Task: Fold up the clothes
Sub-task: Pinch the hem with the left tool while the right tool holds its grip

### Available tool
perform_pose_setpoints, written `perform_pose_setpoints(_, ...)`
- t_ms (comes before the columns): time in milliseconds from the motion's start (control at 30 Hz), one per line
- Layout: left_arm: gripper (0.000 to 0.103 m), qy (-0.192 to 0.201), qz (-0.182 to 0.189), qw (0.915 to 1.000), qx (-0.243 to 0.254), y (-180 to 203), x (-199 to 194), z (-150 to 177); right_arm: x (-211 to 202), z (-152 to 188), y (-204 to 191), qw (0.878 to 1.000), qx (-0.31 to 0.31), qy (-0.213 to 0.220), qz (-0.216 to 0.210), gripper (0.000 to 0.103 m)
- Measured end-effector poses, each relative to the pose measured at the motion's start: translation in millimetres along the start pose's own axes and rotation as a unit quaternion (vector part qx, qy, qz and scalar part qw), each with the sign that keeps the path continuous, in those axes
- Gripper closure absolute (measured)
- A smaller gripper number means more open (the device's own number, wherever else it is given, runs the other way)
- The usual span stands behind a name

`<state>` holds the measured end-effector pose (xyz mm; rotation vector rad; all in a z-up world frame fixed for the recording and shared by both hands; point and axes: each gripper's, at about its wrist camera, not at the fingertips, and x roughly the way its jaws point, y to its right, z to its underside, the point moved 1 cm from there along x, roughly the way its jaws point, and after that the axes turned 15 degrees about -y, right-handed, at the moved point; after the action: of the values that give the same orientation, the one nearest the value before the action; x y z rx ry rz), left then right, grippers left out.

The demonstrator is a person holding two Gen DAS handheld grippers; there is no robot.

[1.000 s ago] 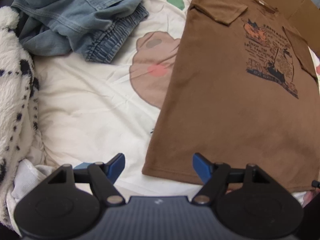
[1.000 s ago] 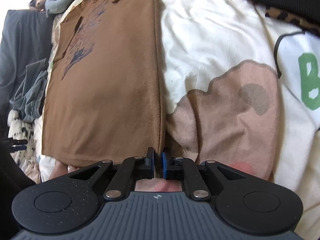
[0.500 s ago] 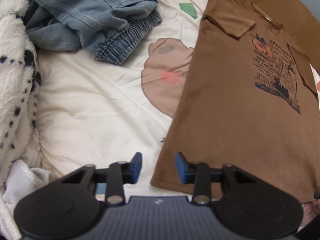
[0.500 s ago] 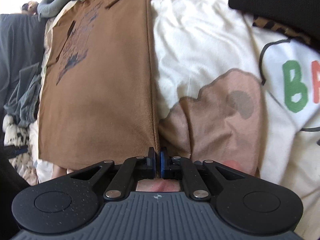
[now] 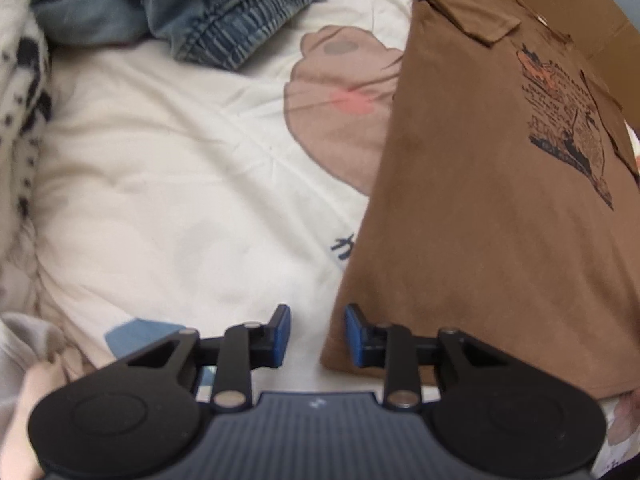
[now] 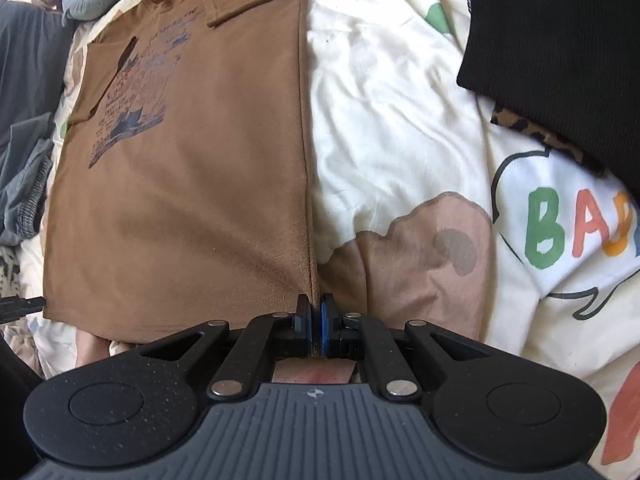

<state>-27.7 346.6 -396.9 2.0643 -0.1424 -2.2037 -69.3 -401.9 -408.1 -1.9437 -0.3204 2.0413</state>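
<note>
Left wrist: the left gripper is closing at the near left hem corner of the shirt, pads not yet pinching it. Right wrist: the right gripper is clamped on the shirt's opposite hem corner. Soft, light, limp cloth; corners look like the best holds.

You see a cream cartoon-print bedsheet underneath. On it, far left, lie crumpled denim shorts; a spotted fleece blanket borders the left edge. A black knit garment covers a leopard-print cloth far right.
</note>
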Motion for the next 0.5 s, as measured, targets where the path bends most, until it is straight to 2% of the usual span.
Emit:
perform_pose_setpoints(300, 0.072, 0.009, 0.008, 0.9999, 0.001, 3.6, 10.8, 5.6, 8.0, 0.3, -10.5, 1.000, 0.007, -0.021, 0.019, 0.101)
perform_pose_setpoints(500, 0.088, 0.009, 0.008, 0.9998, 0.016, 14.5, 11.2, 12.0, 9.6, 0.2, -14.1, 0.999, 0.004, -0.028, 0.024, 0.101)
